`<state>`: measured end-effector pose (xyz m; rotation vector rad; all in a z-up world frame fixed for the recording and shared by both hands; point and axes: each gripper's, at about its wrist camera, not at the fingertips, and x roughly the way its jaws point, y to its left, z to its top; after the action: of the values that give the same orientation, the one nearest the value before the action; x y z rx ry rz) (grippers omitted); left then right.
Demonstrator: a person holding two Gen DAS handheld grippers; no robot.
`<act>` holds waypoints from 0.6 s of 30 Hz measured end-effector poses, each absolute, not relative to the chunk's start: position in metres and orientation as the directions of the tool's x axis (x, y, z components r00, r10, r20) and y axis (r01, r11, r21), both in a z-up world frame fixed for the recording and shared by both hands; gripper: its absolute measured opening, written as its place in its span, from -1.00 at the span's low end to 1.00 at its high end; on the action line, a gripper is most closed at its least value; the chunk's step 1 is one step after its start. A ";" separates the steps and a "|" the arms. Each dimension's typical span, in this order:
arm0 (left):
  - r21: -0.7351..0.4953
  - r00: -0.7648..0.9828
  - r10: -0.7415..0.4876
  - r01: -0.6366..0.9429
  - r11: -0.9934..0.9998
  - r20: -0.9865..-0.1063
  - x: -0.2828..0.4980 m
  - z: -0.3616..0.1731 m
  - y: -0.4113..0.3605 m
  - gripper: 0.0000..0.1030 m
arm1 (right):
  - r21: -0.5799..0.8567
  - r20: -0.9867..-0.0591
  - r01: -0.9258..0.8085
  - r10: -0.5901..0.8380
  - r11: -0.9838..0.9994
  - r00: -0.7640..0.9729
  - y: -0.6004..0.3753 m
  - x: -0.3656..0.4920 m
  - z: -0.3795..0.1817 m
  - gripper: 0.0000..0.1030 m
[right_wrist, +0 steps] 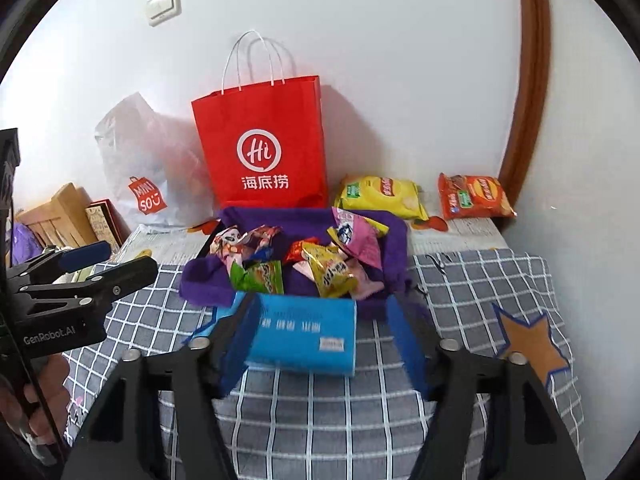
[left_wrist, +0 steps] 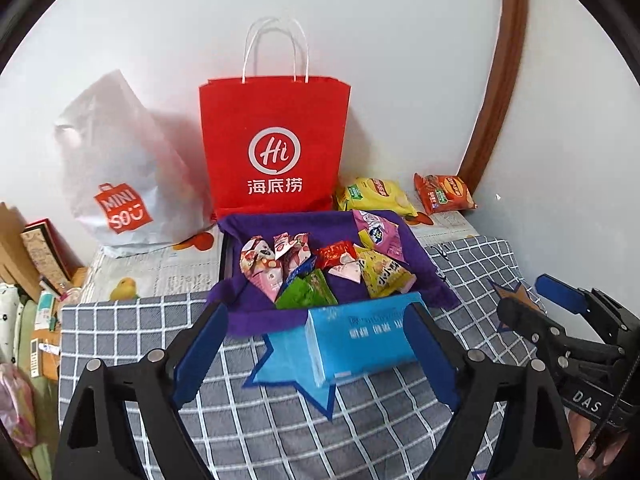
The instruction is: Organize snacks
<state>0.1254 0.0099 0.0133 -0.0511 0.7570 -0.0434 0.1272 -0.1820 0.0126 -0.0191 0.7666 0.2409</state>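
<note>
Partly done. Small snack packets (left_wrist: 320, 268) heaped in purple-lined tray (left_wrist: 256, 308), just beyond left gripper (left_wrist: 316, 344) and right gripper (right_wrist: 320, 340); both spread wide, holding nothing. Blue box (left_wrist: 356, 336) between fingers, untouched. Outstanding: yellow crisp bag (right_wrist: 380, 196) and orange crisp bag (right_wrist: 474, 196), far ahead, right, by wall

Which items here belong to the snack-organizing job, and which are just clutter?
Job:
- small snack packets piled on the purple cloth
- yellow chip bag
- orange chip bag
- blue pack, probably; contents unclear

Lying about:
- red paper bag
- white plastic bag
- wall switch
- clutter at left
</note>
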 end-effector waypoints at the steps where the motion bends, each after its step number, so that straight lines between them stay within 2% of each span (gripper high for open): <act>1: -0.059 0.731 -0.054 0.019 0.998 -0.680 0.119 0.014 0.008 0.75 | 0.076 -0.681 -0.221 0.212 0.972 0.701 -0.184 0.120 0.013 0.55; 6: -0.033 0.753 -0.023 0.002 0.999 -0.658 0.085 0.014 -0.001 0.81 | 0.100 -0.653 -0.200 0.216 0.975 0.726 -0.196 0.089 0.012 0.77; 18: -0.033 0.765 -0.007 -0.018 0.999 -0.644 0.040 0.001 -0.012 0.82 | 0.100 -0.662 -0.161 0.186 0.982 0.726 -0.215 0.048 0.004 0.85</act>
<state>0.0401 -0.0122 0.0012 -0.0382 0.6998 0.0060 0.0478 -0.2151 0.0041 0.0361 0.7336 0.1915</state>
